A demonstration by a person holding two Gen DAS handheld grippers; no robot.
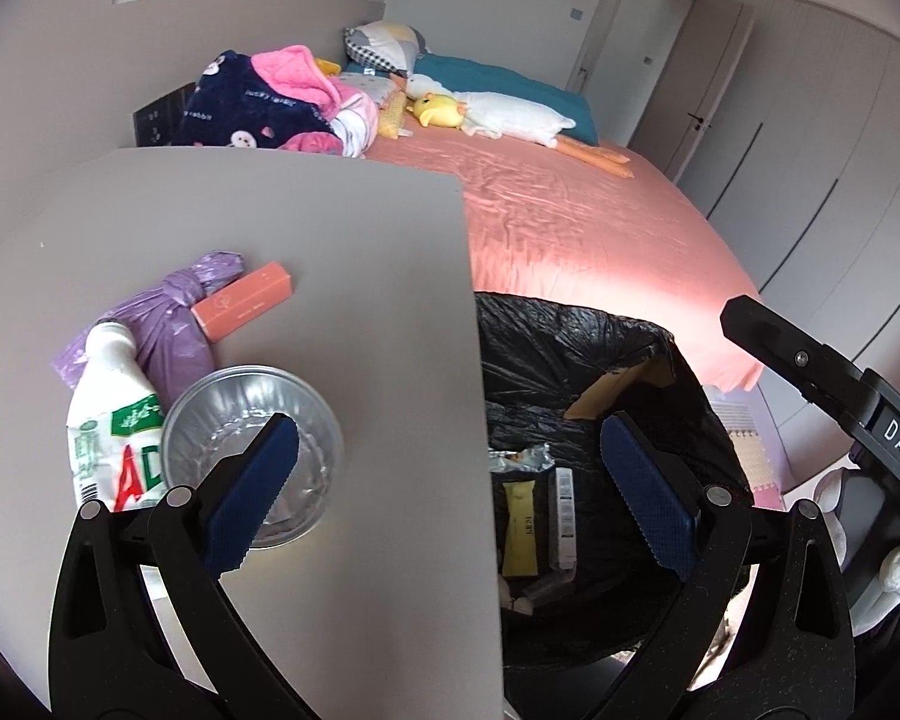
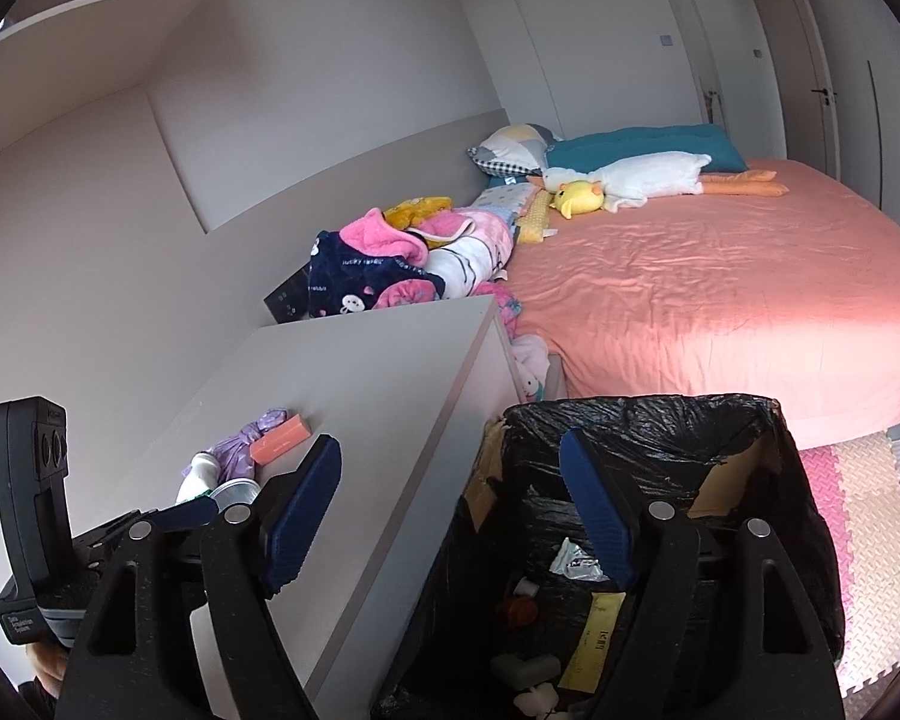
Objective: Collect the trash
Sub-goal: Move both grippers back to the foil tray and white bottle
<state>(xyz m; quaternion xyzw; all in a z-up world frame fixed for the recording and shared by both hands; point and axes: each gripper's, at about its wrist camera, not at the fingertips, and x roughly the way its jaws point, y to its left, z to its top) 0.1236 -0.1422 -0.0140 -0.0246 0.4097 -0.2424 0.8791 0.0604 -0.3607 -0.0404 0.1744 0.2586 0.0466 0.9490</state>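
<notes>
Currently trash on grey surface (image 1: 270,228): foil cup (image 1: 252,420), white bottle (image 1: 111,414) touching it, purple bag (image 1: 156,318), pink box (image 1: 246,300) w/ it. Black-lined bin (image 1: 570,360) just beside surface, wrappers inside. Left gripper (image 1: 450,492) jaws wide, empty, straddling surface edge. Right gripper (image 2: 450,516) jaws wide, empty, over bin. Pink bed (image 2: 720,300) behind.

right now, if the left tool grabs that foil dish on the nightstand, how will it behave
The foil dish looks thin and ribbed, so it will probably dent or crumple when squeezed. It appears empty, so likely very light and apt to slide on the smooth nightstand if pushed. Pinching its rim may suit the open left tool better.
</notes>
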